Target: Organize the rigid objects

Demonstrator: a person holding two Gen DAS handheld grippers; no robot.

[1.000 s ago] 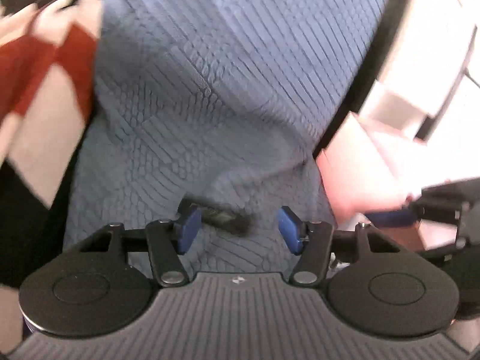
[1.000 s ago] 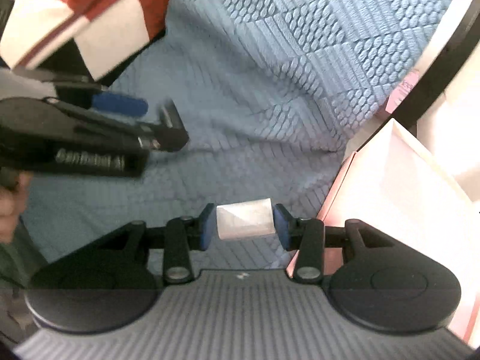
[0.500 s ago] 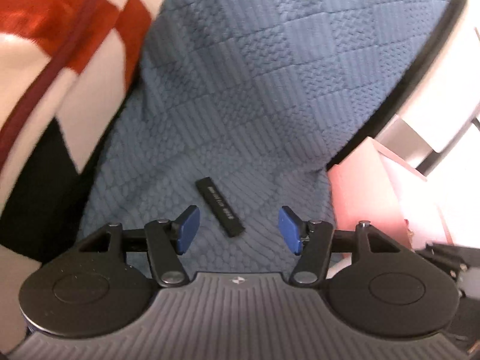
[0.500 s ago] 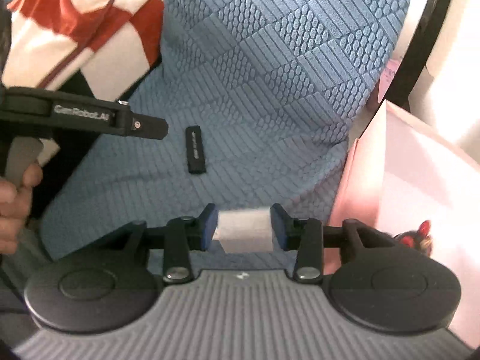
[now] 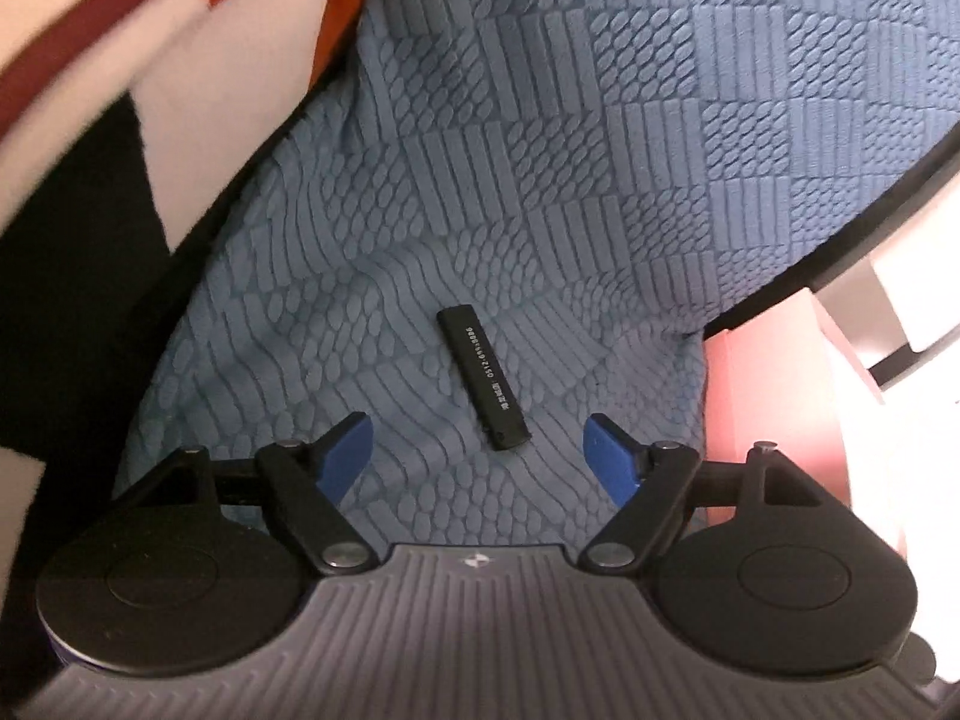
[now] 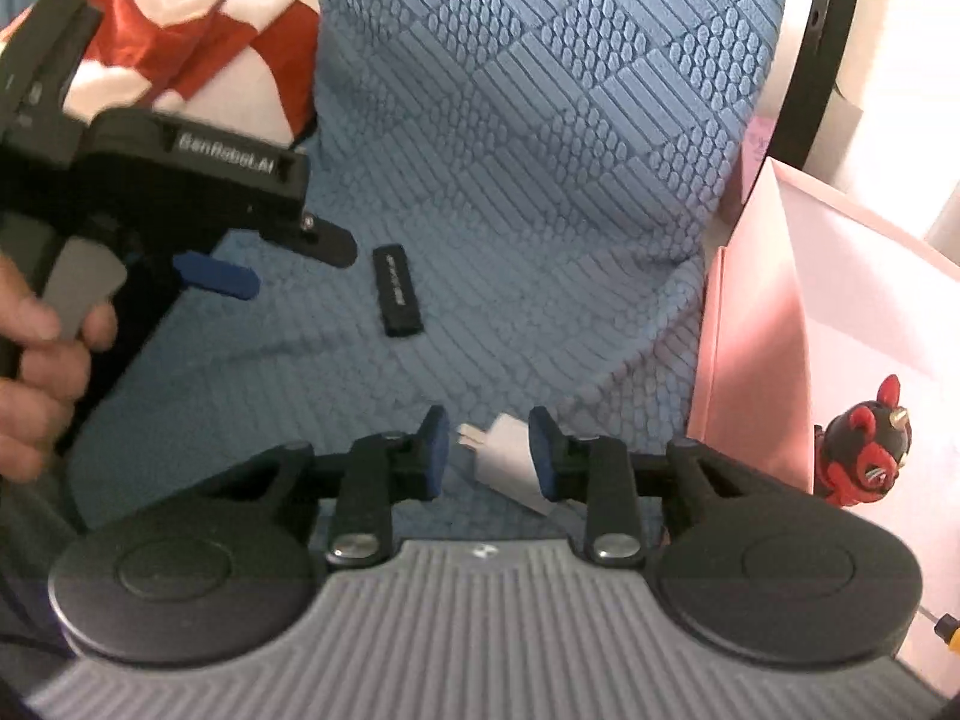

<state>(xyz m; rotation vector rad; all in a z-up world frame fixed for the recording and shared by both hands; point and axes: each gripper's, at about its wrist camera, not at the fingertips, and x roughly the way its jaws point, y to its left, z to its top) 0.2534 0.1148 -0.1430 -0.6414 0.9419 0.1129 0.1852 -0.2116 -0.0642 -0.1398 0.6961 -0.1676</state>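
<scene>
Blue textured bedspread (image 5: 600, 138) fills both views. Left gripper (image 5: 477, 450) fingers apart and opening, nothing between them; black USB stick (image 5: 483, 378) lies on the bedspread just past them at 12 o'clock. Right gripper (image 6: 487, 450) fingers closing, white plug adapter (image 6: 507, 462) against the right finger only. Pink box (image 6: 810, 312) at 3 o'clock holds a red-black figurine (image 6: 867, 444).
</scene>
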